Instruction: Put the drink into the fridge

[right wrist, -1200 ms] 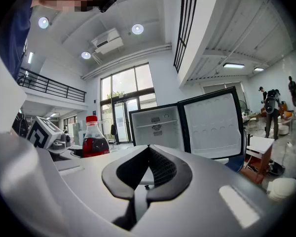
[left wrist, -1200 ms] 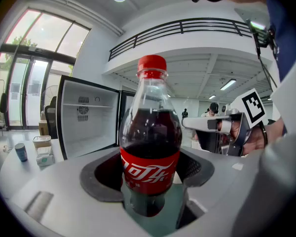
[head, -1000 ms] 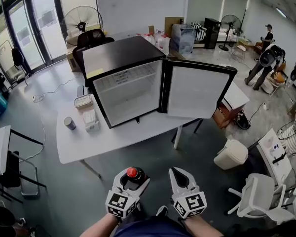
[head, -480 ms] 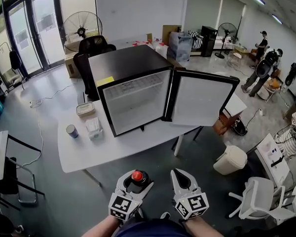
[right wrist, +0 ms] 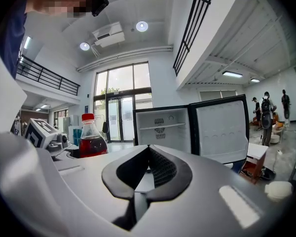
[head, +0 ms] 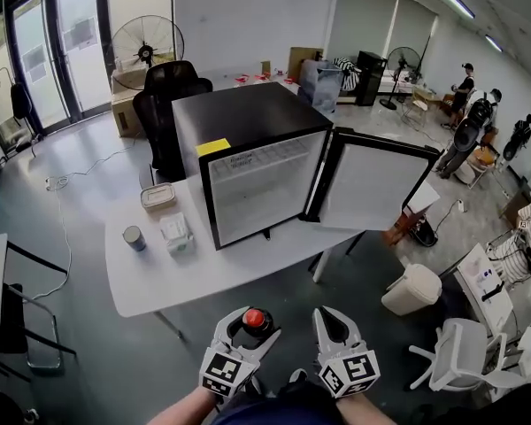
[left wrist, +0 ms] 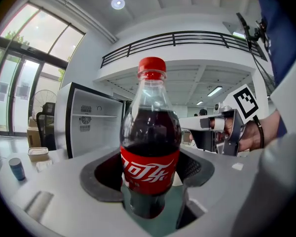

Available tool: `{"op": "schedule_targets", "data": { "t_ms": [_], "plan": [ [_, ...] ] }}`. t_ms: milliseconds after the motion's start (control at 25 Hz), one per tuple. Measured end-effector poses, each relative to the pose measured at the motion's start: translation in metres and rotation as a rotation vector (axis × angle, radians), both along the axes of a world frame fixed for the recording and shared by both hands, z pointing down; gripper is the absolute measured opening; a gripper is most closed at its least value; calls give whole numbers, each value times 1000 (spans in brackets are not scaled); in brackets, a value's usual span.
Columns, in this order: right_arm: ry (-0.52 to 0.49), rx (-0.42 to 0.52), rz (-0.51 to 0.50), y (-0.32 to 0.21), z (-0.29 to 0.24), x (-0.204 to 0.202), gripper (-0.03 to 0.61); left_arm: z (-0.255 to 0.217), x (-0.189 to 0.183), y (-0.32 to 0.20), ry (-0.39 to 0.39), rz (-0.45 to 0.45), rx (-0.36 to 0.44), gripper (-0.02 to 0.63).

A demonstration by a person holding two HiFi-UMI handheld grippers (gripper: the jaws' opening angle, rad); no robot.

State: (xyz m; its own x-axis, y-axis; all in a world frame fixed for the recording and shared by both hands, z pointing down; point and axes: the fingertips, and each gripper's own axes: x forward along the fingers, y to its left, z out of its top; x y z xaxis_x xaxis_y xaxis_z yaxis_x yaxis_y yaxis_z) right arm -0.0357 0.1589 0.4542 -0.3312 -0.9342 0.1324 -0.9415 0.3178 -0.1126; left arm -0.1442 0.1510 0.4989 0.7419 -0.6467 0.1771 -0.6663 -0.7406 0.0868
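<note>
In the head view my left claw [head: 248, 317] and right claw [head: 333, 317] hang side by side, low and well short of the white tabletop [head: 186, 277], where the black fridge [head: 248, 122] stands with its door [head: 380, 184] swung open. The left gripper view shows my left claw pinching the drink bottle [left wrist: 150, 142] upright, low on its body. The right gripper view shows my right claw pressed together at the tips, holding nothing, facing the open fridge.

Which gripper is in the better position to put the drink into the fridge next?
Left. The left gripper holds the cola bottle upright, facing the open fridge. The right gripper is shut and empty.
</note>
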Motion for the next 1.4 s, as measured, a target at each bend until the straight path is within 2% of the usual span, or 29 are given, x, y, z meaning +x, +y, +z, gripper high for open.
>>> {"op": "schedule_targets", "data": {
  "t_ms": [320, 640, 1400],
  "plan": [
    [17, -28, -60, -17, 10, -28, 6, 8, -16, -7, 3, -8, -15, 313],
    [-1, 5, -126, -54, 1, -36, 6, -1, -24, -40, -12, -75, 8, 313],
    [-61, -13, -192, -152, 12, 51, 6, 6, 51, -134, -57, -172, -26, 313]
  ]
}}
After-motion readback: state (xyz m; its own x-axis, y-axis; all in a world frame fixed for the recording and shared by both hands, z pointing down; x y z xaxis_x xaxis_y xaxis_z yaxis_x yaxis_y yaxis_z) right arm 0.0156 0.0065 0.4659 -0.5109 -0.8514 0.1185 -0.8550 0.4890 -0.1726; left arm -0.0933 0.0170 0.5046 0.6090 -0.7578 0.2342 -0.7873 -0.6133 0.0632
